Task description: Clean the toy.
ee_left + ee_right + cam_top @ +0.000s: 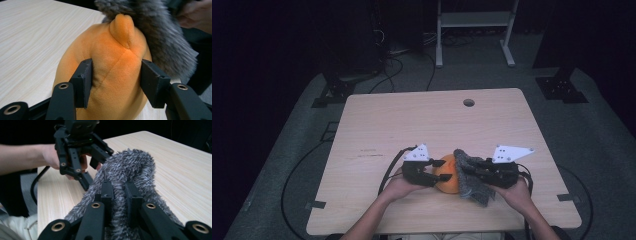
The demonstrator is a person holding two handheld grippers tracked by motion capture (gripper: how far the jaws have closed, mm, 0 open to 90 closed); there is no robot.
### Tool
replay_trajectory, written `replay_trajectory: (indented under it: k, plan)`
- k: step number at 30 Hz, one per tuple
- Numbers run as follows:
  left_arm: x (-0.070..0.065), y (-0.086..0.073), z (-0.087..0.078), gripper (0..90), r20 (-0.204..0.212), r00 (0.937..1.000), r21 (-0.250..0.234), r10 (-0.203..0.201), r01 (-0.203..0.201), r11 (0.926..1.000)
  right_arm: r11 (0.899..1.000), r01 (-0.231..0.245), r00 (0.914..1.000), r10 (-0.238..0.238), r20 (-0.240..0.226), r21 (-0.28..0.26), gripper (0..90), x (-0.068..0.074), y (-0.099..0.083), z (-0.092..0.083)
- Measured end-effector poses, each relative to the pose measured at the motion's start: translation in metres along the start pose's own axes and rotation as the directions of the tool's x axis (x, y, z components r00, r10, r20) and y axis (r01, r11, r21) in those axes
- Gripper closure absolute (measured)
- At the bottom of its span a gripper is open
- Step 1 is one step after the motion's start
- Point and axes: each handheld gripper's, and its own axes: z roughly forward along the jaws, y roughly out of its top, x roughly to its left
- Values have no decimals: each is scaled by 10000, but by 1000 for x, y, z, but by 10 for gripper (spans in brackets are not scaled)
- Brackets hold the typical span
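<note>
Plush stuff here, so it's all light and squishy. The orange plush toy (pixel 448 181) sits near the table's (pixel 377 130) front edge, about mid-width, and the left gripper (pixel 116 80) has its jaws pressed into the toy's sides, denting the fabric. The right gripper (pixel 119 195) is clamped tight on a fluffy grey cloth (pixel 130 165) draped against the toy. I reckon neither is fragile, but fur can slide, so pinch a thick fold or the body's middle.

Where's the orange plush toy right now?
In the high view the orange plush toy sits on the table's near edge, clamped by the left hand-held gripper, with the grey fuzzy cloth against its right side.
</note>
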Motion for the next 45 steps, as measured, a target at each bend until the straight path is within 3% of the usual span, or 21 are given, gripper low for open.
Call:
replay_trajectory:
  k: [1,8,11,14,16,21,22,23,24,25,27,29,30,32,35,38,41,45]
  plan:
    - [1,-1,0,462,-66,10000,12,-18,18,10000,9986,410,9990,-417,184,338,791,4,1,5]
    - [3,-2,0,461,-64,9997,-93,-221,221,9997,9932,248,9983,-307,505,1140,791,-2,-16,-3]
    - [1,-2,2,462,-60,9997,-158,-252,251,9996,9957,74,9990,-115,439,921,790,0,-13,-7]
    - [0,-3,4,462,-144,9994,-205,-318,315,9993,9985,325,9995,-326,27,435,789,7,-4,0]
    - [0,-3,3,462,-166,9994,-153,-300,298,9994,9959,666,9976,-675,132,609,787,11,-3,7]
    - [2,-4,1,462,-84,9992,-199,-383,382,9991,9954,550,9984,-558,82,779,791,7,-10,7]
    - [3,-3,1,462,-67,9994,-199,-327,325,9993,9948,520,9986,-529,87,871,791,5,-13,5]
    - [1,-3,1,463,-50,9998,-187,-175,174,9997,9958,85,9999,-98,142,911,790,0,-16,-3]
    - [1,-3,1,463,-50,9998,-187,-175,174,9997,9958,85,9999,-98,142,911,790,0,-16,-3]
    - [-1,-2,2,464,37,10000,-115,4,-3,9999,9986,-62,9995,46,325,516,790,-3,-12,-10]
    - [-7,-2,5,464,94,9991,-11,403,-403,9992,9994,-72,9994,60,350,342,790,-4,-5,-12]
    - [-7,-1,5,454,97,9988,29,475,-475,9989,9990,-13,9995,-1,321,443,790,-5,-4,-10]
    - [-7,-2,4,433,205,9984,32,525,-526,9986,9970,-77,9999,70,101,769,791,-6,-8,-3]
    - [-6,-6,2,397,645,9969,-238,446,-431,9988,9960,-336,9988,363,-317,830,793,-8,-13,-2]
    - [-13,-6,6,424,682,9918,-140,1081,-1074,9941,9929,-476,9954,563,-777,1093,790,-9,-14,-8]
    - [-19,-4,8,449,784,9833,133,1644,-1659,9861,9956,-394,9946,473,-923,853,789,-7,-4,-13]
    - [-19,-5,6,452,780,9822,204,1712,-1732,9847,9930,-71,9941,199,-1068,1181,790,-6,4,-5]
    - [-16,-8,2,465,803,9828,122,1662,-1677,9858,9898,-189,9943,335,-1014,1412,791,-11,1,-4]
